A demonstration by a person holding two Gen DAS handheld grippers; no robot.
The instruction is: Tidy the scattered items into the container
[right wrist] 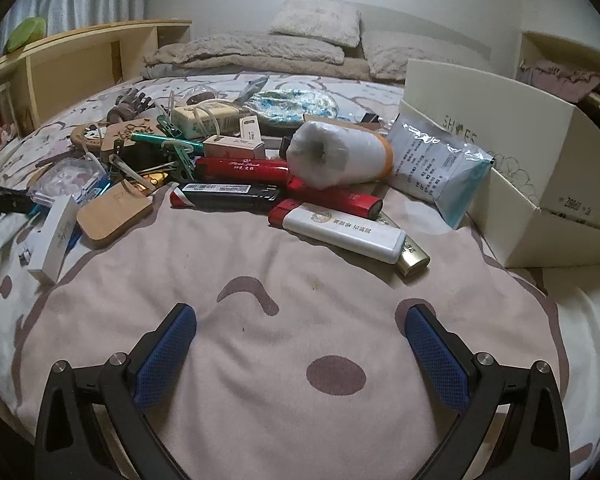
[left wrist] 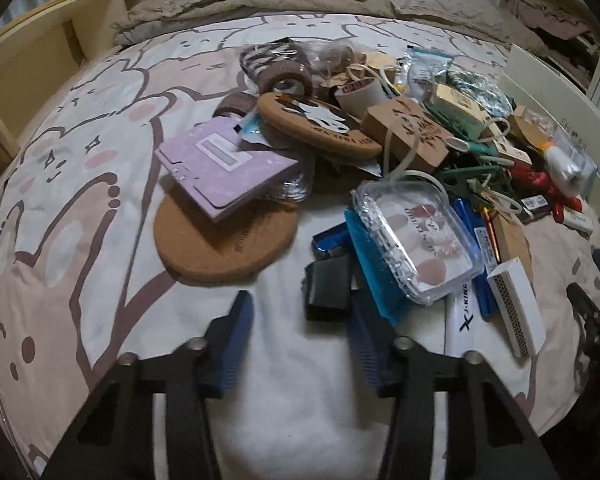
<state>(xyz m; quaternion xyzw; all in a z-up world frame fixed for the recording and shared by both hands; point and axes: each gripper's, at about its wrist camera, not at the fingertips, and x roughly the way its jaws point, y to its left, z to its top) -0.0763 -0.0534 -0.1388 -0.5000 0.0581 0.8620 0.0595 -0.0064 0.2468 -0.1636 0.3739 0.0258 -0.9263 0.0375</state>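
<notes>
The scattered items lie in a heap on the bed, on a bedspread (right wrist: pixel 260 264) printed with pink and brown cartoon bears. The container, a cream shoebox (right wrist: pixel 540 216) with its lid propped up behind it, stands open at the right edge of the heap, and a pale printed pouch (right wrist: pixel 432 164) leans against its near wall.

Next to the pouch lies a white plastic-wrapped roll (right wrist: pixel 340 156), resting on red tubes (right wrist: pixel 240 169). In front of these are a black-and-red tube (right wrist: pixel 224 194) and a white case with a red end (right wrist: pixel 340 230).

At the left end of the heap, a clear plastic case (left wrist: pixel 416 236) holding pink pads lies tilted on blue packets. Just beside it stands a small black box (left wrist: pixel 327 286), and farther left a lilac notebook (left wrist: pixel 224 168) rests on a round cork mat (left wrist: pixel 224 240). A second cork mat (left wrist: pixel 316 120) with a printed figure lies behind.

The left claw (left wrist: pixel 300 312) hovers low over the bedspread, its jaws fairly narrow and empty; the right blue pad (left wrist: pixel 370 344) sits just beside the black box, and whether it touches I cannot tell. The right claw (right wrist: pixel 300 326) hangs wide and empty above bare bedspread, well short of the heap.
</notes>
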